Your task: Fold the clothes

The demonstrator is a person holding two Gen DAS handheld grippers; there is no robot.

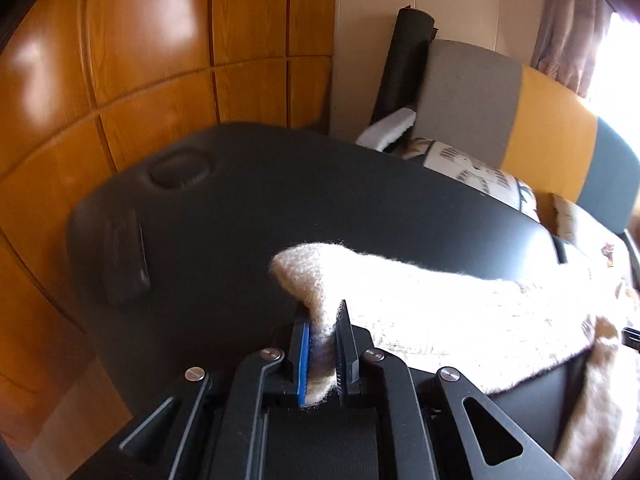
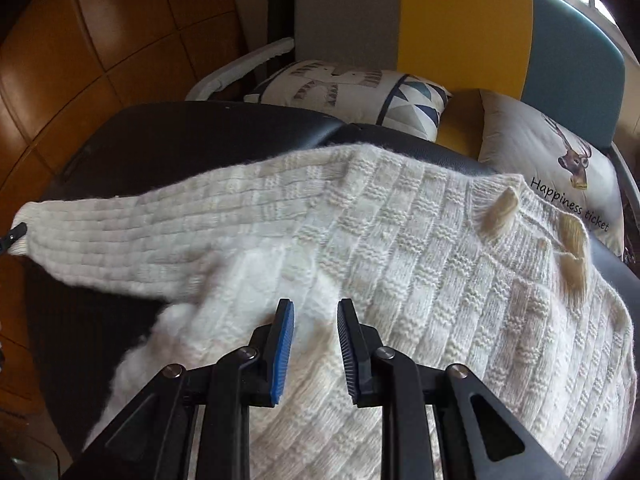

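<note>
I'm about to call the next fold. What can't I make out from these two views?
- Sweater: hem and right sleeve cut off by the frame edge, right wrist view.
- Cuff: its end hidden between the left tool's pads, left wrist view.
- Sweater's body: overexposed and blurred, left wrist view.
- Table under the sweater: covered by knit.
- Right tool: open; contact with the knit unclear.

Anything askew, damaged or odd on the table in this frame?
Nothing looks damaged or spilled. The cream knit sweater lies spread on the dark table, one sleeve stretched sideways, its cuff pinched in the left gripper. The right gripper hovers over the body with its jaws apart, gripping nothing.
</note>
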